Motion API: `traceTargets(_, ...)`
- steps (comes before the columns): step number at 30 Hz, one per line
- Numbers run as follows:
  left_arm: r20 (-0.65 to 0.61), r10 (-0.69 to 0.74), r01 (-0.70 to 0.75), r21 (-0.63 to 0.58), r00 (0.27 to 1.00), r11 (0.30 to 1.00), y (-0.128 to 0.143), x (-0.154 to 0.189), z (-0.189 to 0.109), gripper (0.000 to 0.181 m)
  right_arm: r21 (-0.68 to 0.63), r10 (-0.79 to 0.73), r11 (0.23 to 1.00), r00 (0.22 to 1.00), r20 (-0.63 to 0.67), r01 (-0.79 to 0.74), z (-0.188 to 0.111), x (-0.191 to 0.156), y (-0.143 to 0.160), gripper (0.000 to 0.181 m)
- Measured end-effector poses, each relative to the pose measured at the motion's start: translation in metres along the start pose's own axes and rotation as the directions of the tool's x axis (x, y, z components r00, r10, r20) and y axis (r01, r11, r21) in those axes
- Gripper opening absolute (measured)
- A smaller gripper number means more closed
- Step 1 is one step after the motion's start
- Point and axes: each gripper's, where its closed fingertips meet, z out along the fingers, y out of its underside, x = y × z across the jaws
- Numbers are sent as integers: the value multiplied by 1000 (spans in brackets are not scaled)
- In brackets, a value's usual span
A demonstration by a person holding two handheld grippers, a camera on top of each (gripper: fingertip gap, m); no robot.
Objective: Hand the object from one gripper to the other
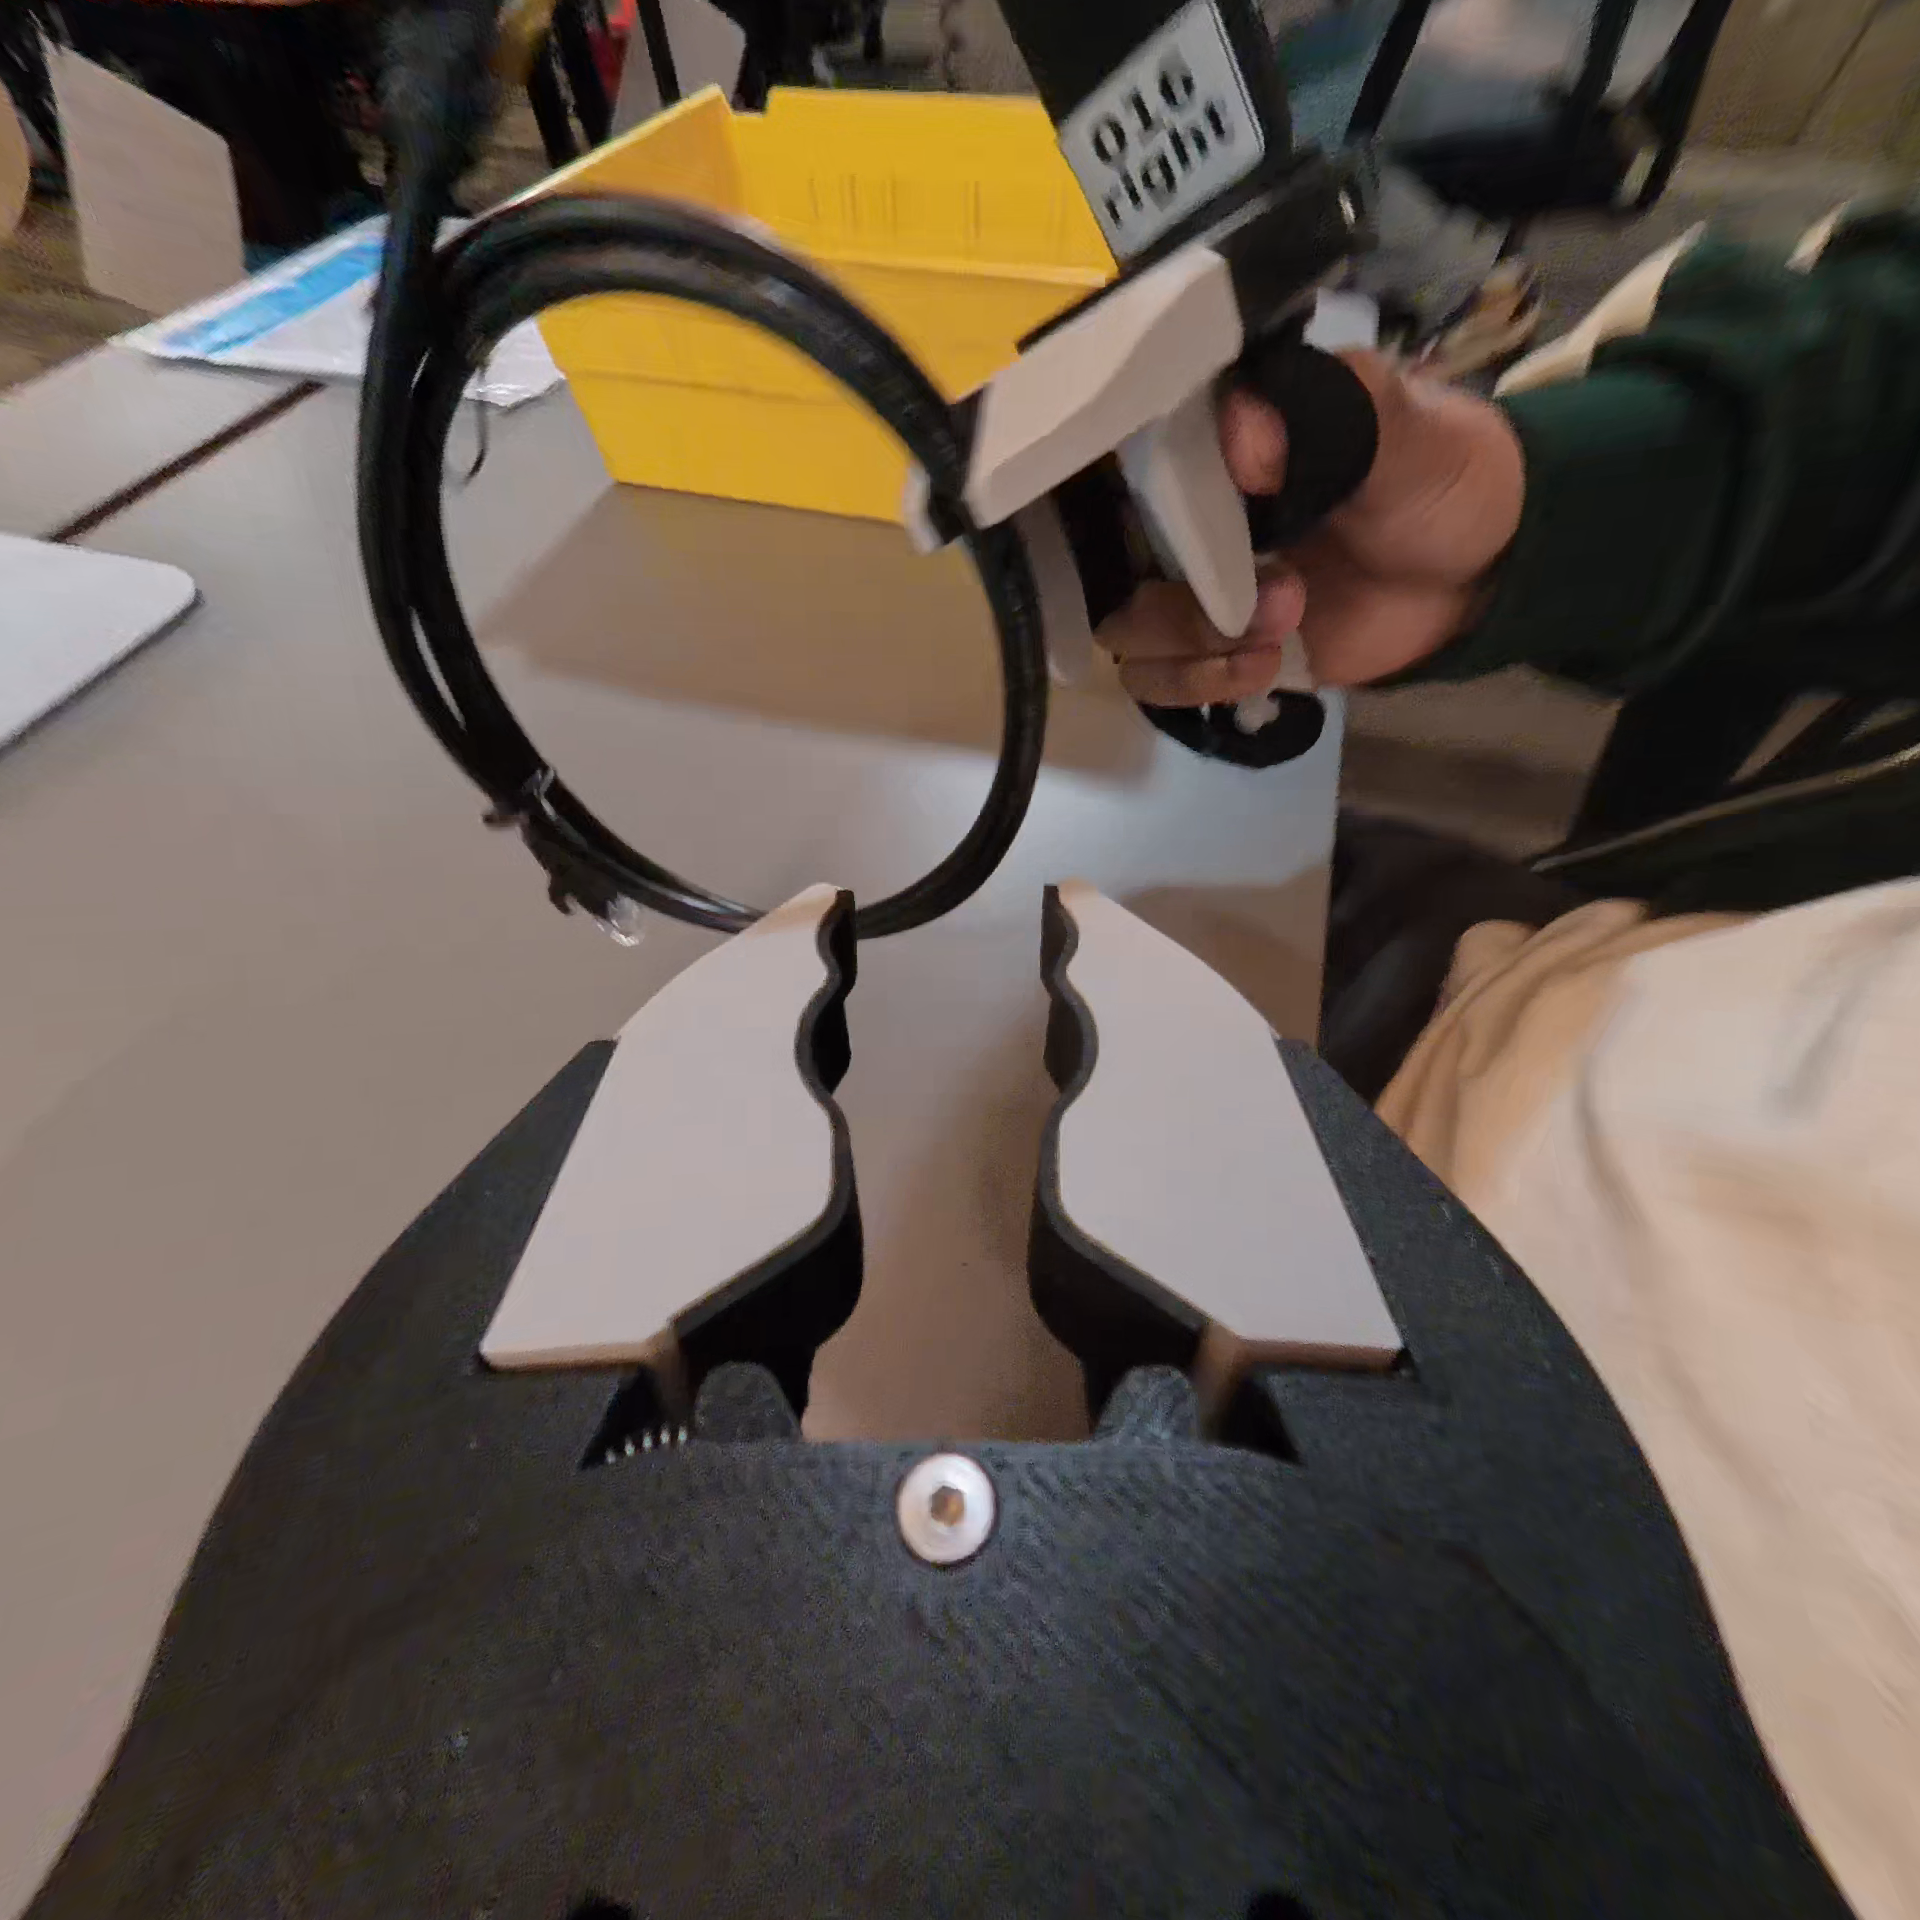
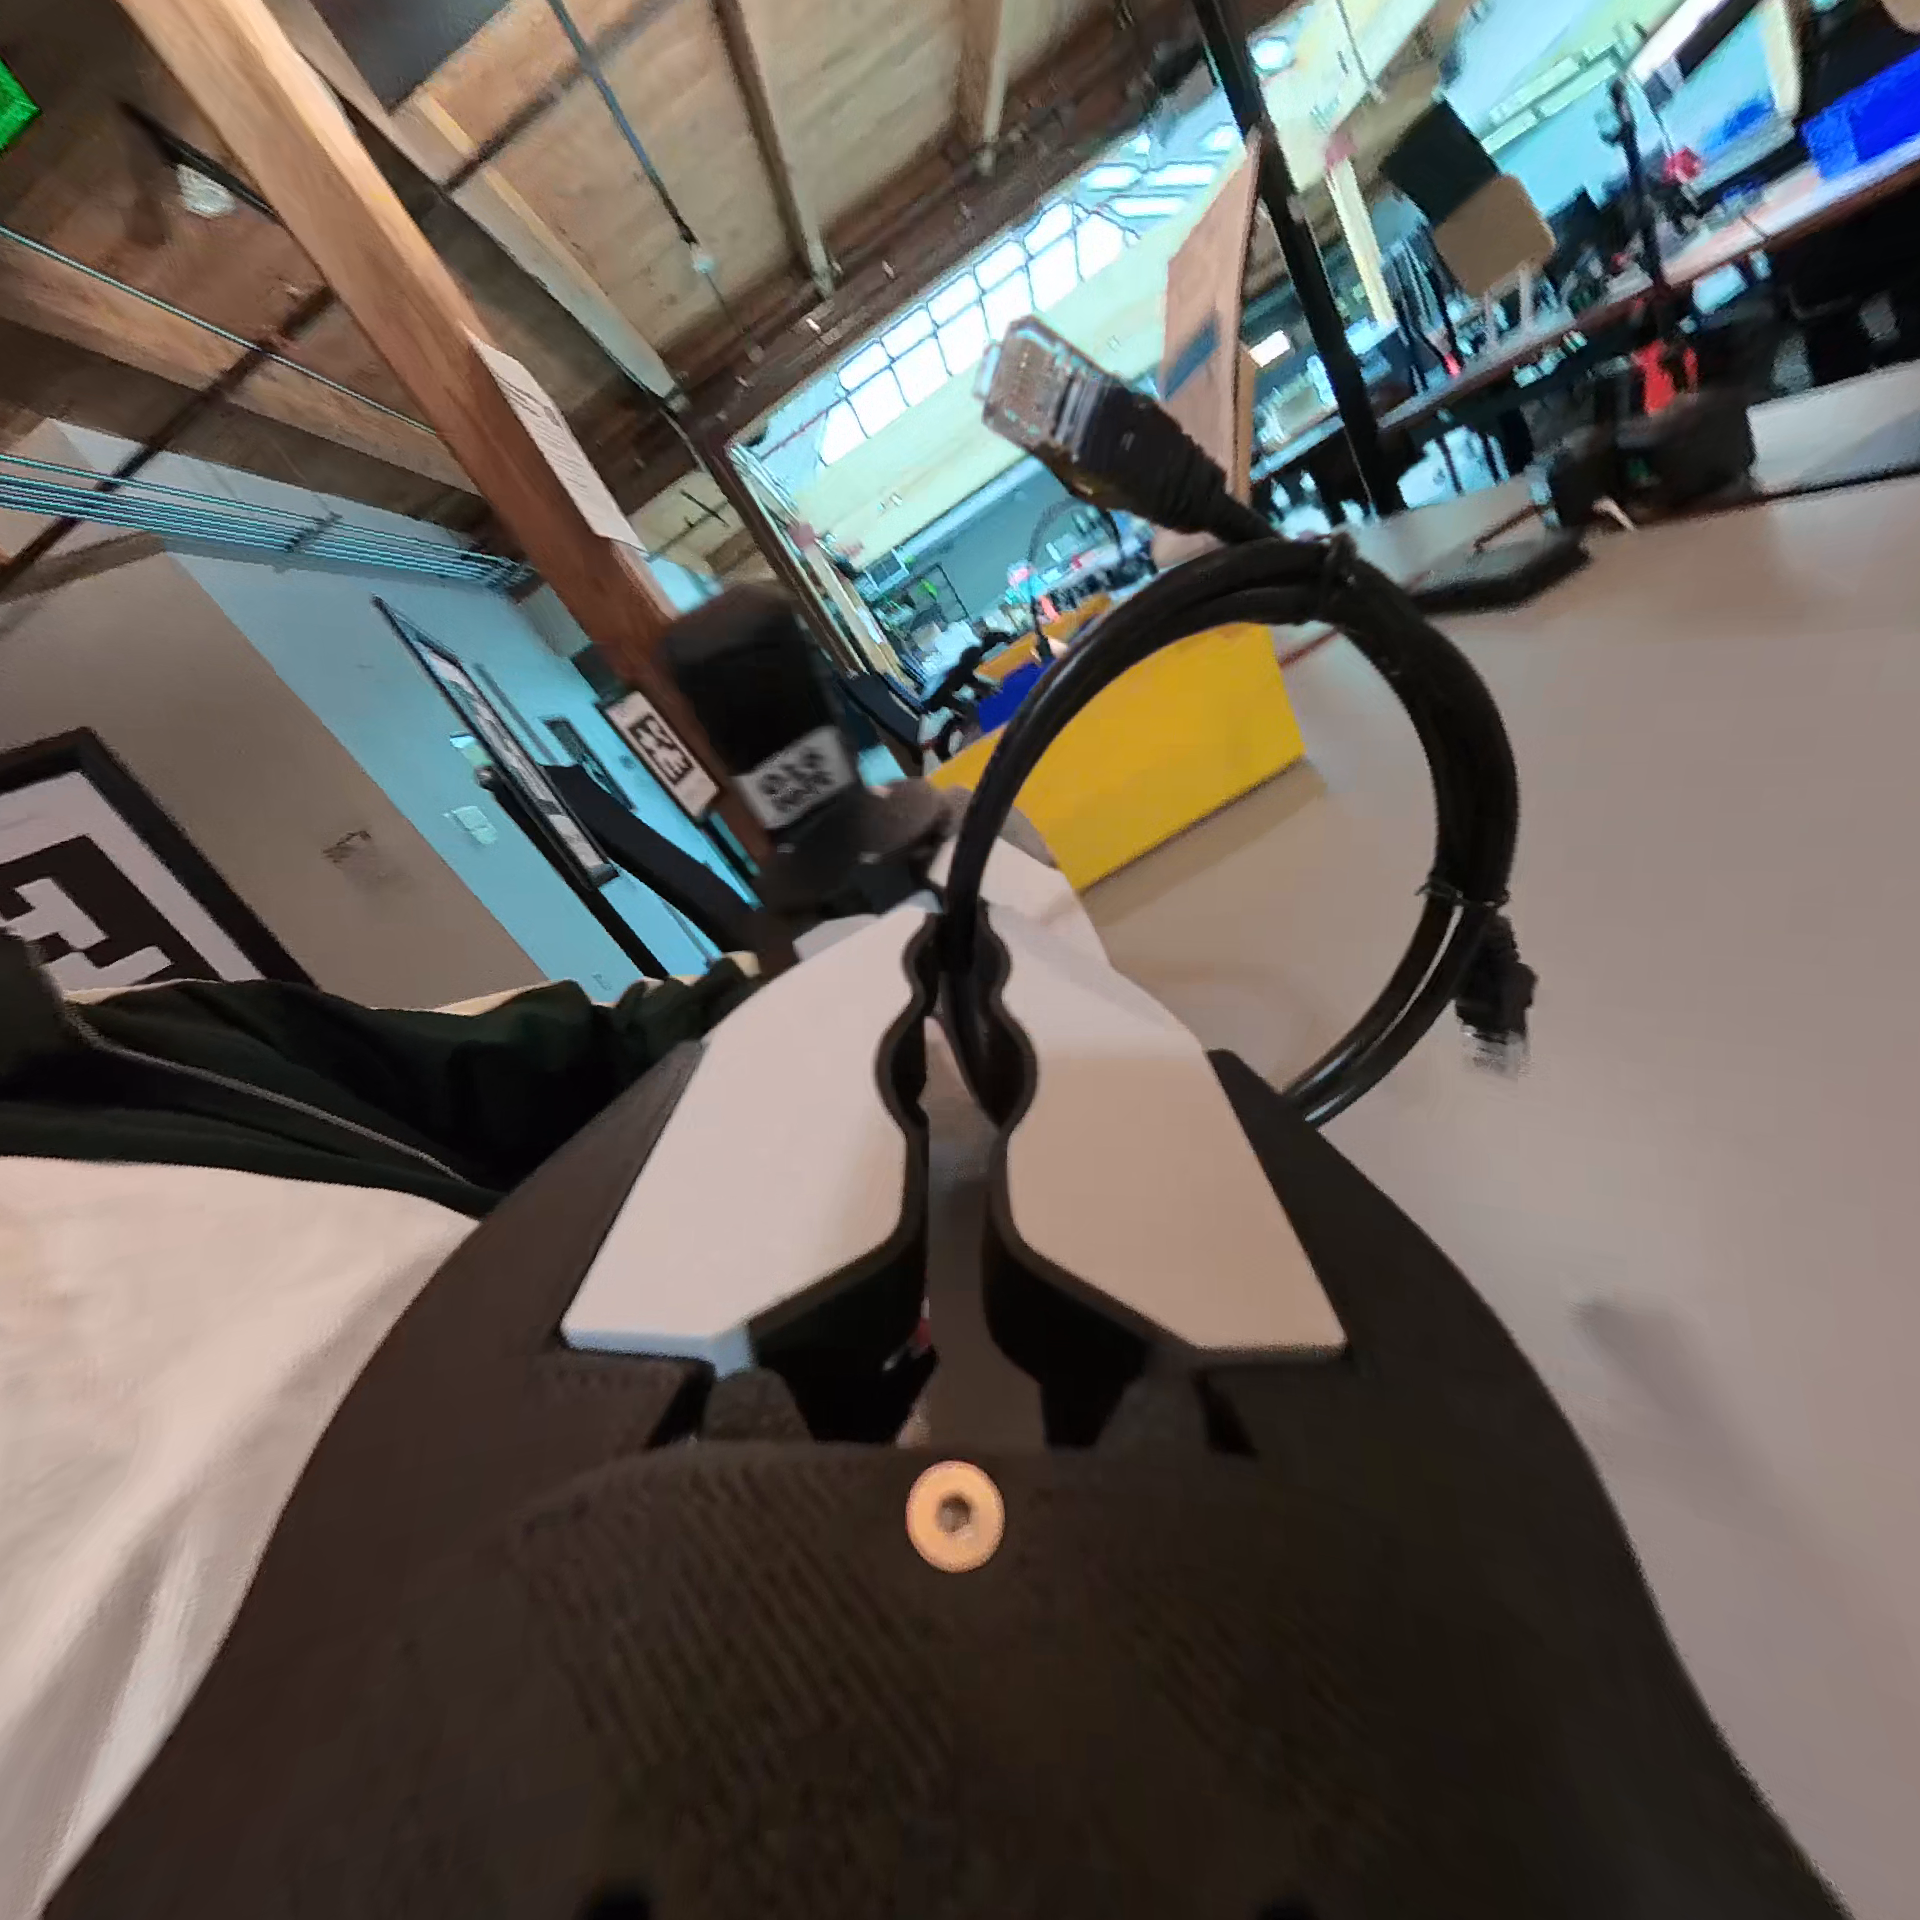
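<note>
A coiled black network cable (image 1: 416, 582) with clear plugs hangs in the air over the grey table (image 1: 260, 935). My right gripper (image 1: 935, 509) comes in from the upper right, held by a hand (image 1: 1382, 540), and is shut on the coil's right side. In the right wrist view my right gripper (image 2: 961, 935) pinches the cable (image 2: 1455, 748) between its pads, and one plug (image 2: 1039, 390) sticks up. My left gripper (image 1: 948, 920) is open. The coil's bottom passes just beyond its left fingertip (image 1: 821, 914), and nothing sits between the pads.
A yellow bin (image 1: 883, 291) stands on the table behind the coil; it also shows in the right wrist view (image 2: 1174, 748). Papers (image 1: 281, 301) lie at the far left, and a white pad (image 1: 73, 613) at the left edge. A person's light trousers (image 1: 1662, 1247) fill the right side.
</note>
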Motion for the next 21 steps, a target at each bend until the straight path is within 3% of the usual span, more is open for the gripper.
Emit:
traceTargets(3,-141,-236,249,83,961,965,-5,-5,-5,33,66,-47,997,990,136,39,-4,-23,-14,5)
traceTargets(7,-353,-467,540,141,811,830,-11,-8,-10,24,83,-127,991,954,270,108,-2,-55,-14,6)
traceTargets(12,-607,-445,655,172,659,736,-35,10,-22,29,131,-159,984,916,368,119,-1,-81,-15,6)
traceTargets(21,-719,-401,687,145,568,712,-42,25,-27,30,133,-109,990,865,489,50,-6,-97,-15,6)
